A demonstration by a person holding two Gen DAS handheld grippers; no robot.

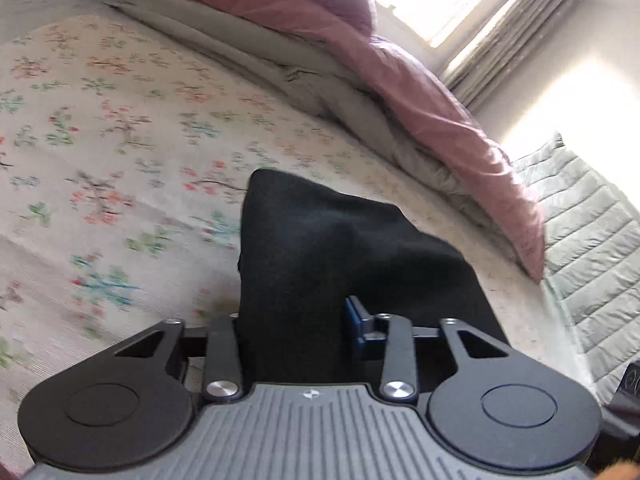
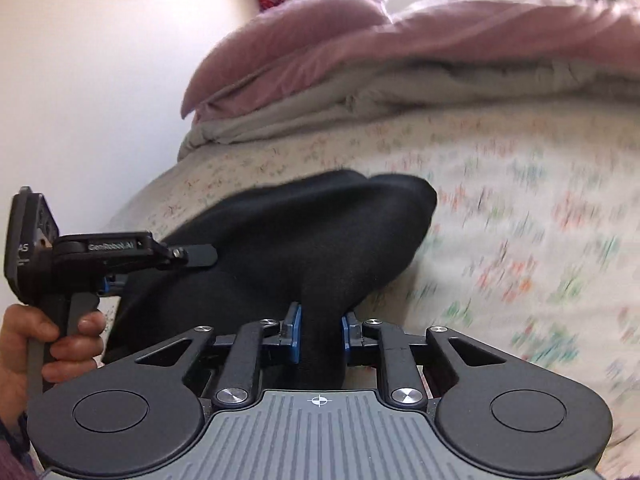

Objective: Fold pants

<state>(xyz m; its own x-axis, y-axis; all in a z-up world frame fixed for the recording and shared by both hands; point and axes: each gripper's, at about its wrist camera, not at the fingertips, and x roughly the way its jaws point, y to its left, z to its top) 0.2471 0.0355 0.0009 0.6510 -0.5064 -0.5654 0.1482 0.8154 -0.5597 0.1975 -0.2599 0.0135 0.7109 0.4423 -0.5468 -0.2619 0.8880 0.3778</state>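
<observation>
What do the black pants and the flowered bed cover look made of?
Pants: seemingly a soft, thick knit, maybe fleece or jersey; matte black, no sheen, bunching in rounded folds where both grippers pinch them. Bed cover: probably thin woven or printed cotton, cream with small flower sprigs, lying flat with shallow creases. Blur hides the weave of both.

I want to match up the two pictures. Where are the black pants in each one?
Left wrist view: the black pants sit low in the middle, rising from the left gripper.
Right wrist view: the black pants lie centre-left, bunched between the right gripper pads.
Shared landmark: the pink duvet behind.
</observation>
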